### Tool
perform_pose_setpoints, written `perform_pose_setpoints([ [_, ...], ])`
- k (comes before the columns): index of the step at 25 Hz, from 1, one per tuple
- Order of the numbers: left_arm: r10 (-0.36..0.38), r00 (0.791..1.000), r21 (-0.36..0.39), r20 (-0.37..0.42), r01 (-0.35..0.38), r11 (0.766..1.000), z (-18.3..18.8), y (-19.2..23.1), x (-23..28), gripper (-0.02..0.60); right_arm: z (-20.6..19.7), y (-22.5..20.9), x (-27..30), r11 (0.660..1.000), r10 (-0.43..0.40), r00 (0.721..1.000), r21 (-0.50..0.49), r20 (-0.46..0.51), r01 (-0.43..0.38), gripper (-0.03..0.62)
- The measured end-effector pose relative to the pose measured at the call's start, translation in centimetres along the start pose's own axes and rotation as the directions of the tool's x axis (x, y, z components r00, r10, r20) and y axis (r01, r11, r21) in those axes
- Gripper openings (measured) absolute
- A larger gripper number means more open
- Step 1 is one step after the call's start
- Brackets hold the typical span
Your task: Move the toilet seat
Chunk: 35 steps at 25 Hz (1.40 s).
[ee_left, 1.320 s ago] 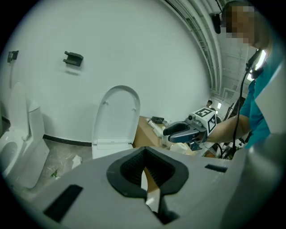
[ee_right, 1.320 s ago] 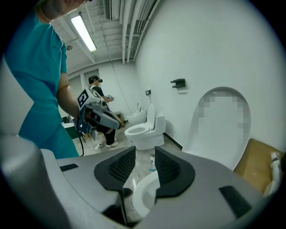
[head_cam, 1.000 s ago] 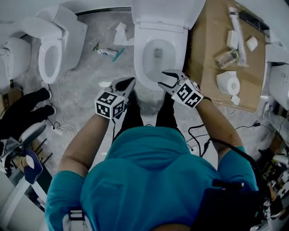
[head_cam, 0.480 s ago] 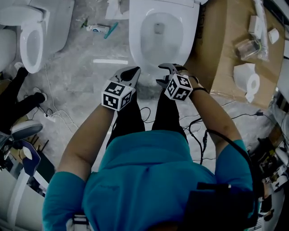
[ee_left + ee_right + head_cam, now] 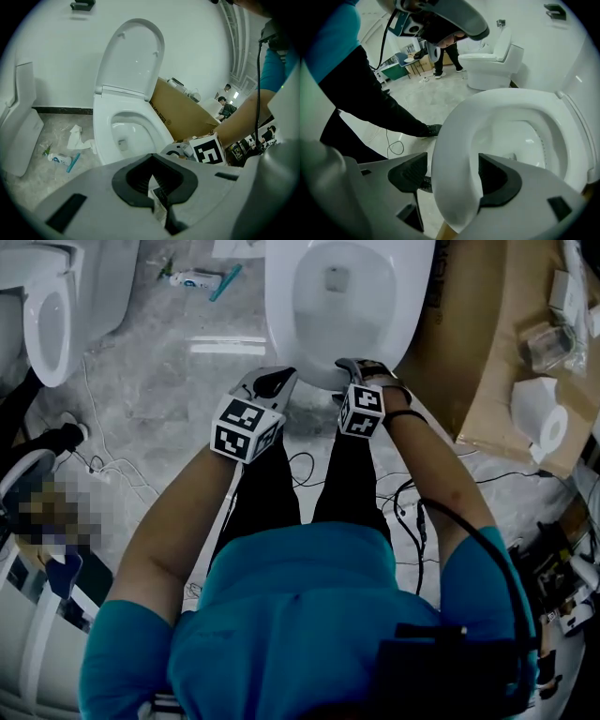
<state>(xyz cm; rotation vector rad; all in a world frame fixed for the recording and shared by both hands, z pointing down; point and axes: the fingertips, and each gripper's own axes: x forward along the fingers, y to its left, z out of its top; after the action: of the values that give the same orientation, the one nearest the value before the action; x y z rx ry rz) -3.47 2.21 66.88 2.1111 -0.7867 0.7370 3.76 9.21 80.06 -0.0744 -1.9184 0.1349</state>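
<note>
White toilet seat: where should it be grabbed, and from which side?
Probably the front arc of the white oval toilet seat, approached from the front. It lies flat, hinged at the back below the raised lid, and the right gripper, jaws just opened, straddles that arc.

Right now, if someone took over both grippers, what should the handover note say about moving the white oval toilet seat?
Left gripper: shut, empty.
Right gripper: open; its jaws have just been opening and stand astride the white oval toilet seat at its front edge, not clamped.
Seat lies down on the bowl; white lid stands up.
Done: right gripper placed.
Left: close on the seat, move it.
</note>
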Motion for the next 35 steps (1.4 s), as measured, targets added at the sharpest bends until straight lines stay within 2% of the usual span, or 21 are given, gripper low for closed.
perform_pose_setpoints([
  [4,0.004,1.000,-0.010,0.000,-0.004,1.000,-0.6,0.5,0.2,0.003,-0.3,-0.1,1.7,0.999,-0.011,0.999,-0.037,-0.042,0.010,0.316],
  [9,0.014,1.000,-0.026,0.009,-0.014,1.000,-0.9,1.3,0.1,0.003,-0.9,0.3,2.5,0.996,0.014,0.993,-0.087,-0.117,-0.024,0.314],
  [12,0.017,1.000,-0.032,0.012,-0.017,0.999,-1.1,1.6,0.1,0.003,-1.0,0.5,2.4,0.991,0.022,0.992,-0.127,-0.126,-0.038,0.302],
  [17,0.015,0.999,-0.042,0.029,-0.013,0.999,-0.8,1.2,-0.1,0.003,-0.8,0.4,2.0,0.992,0.054,0.991,-0.107,-0.123,-0.067,0.279],
  [35,0.038,0.997,-0.053,0.070,-0.034,0.998,0.1,1.3,-3.0,0.003,0.9,0.7,-2.3,0.995,0.071,0.994,-0.062,-0.086,-0.076,0.268],
])
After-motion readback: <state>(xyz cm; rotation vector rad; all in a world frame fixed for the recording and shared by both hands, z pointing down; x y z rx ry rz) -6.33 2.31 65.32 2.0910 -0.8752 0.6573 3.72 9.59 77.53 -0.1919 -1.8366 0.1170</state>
